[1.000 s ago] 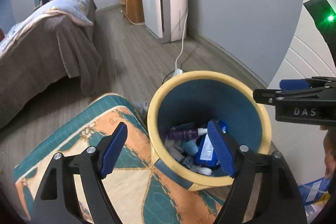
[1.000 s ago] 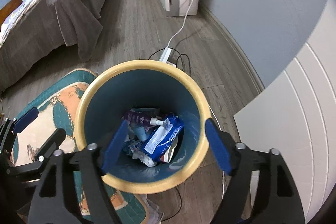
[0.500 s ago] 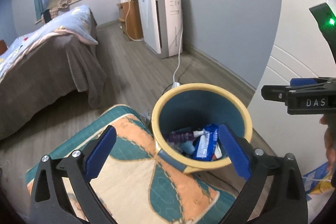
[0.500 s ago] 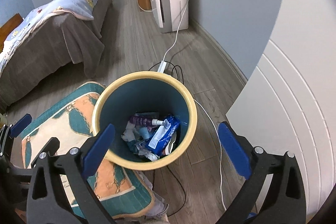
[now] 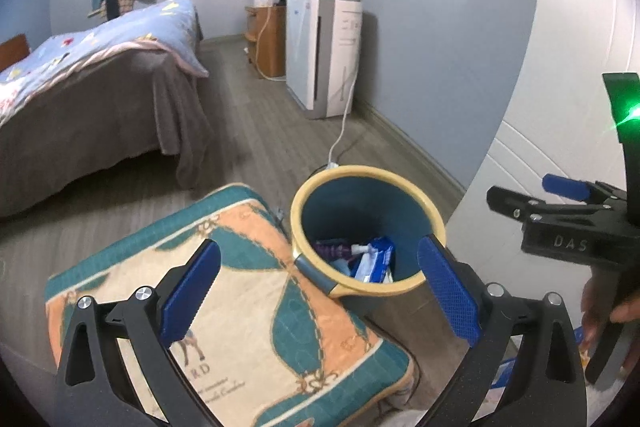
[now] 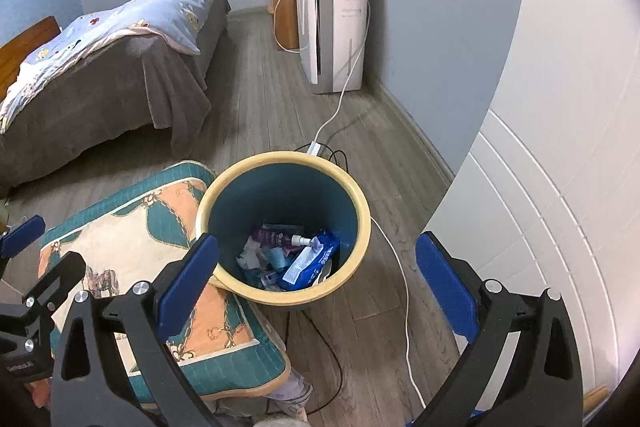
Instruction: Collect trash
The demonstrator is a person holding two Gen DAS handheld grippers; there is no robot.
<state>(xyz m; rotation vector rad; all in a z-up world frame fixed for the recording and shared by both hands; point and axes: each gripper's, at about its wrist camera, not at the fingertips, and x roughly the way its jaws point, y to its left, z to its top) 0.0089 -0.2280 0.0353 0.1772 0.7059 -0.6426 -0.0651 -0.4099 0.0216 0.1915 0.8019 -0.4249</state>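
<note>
A teal bin with a cream rim (image 5: 400, 179) (image 6: 356, 195) stands on the wooden floor. Inside lie a blue wipes packet (image 6: 310, 259) (image 5: 376, 259), a purple spray bottle (image 6: 276, 238) (image 5: 334, 249) and several crumpled scraps. My left gripper (image 5: 320, 283) is open, above and in front of the bin, with nothing between its blue pads. My right gripper (image 6: 316, 275) is open too, empty, higher than the bin's mouth. The right gripper also shows side-on at the right edge of the left wrist view (image 5: 560, 215), with a hand under it.
A patterned teal and orange cushion (image 5: 240, 307) (image 6: 132, 227) lies against the bin's left side. A white cable (image 6: 400, 287) and black cords run past the bin. A bed (image 6: 100, 67), a white appliance (image 6: 336, 27) and a white panelled door (image 6: 560, 207) surround the spot.
Both grippers rose and drew back from the bin, which now looks smaller and farther. Both sets of jaws spread wider. The trash stays in the bin.
</note>
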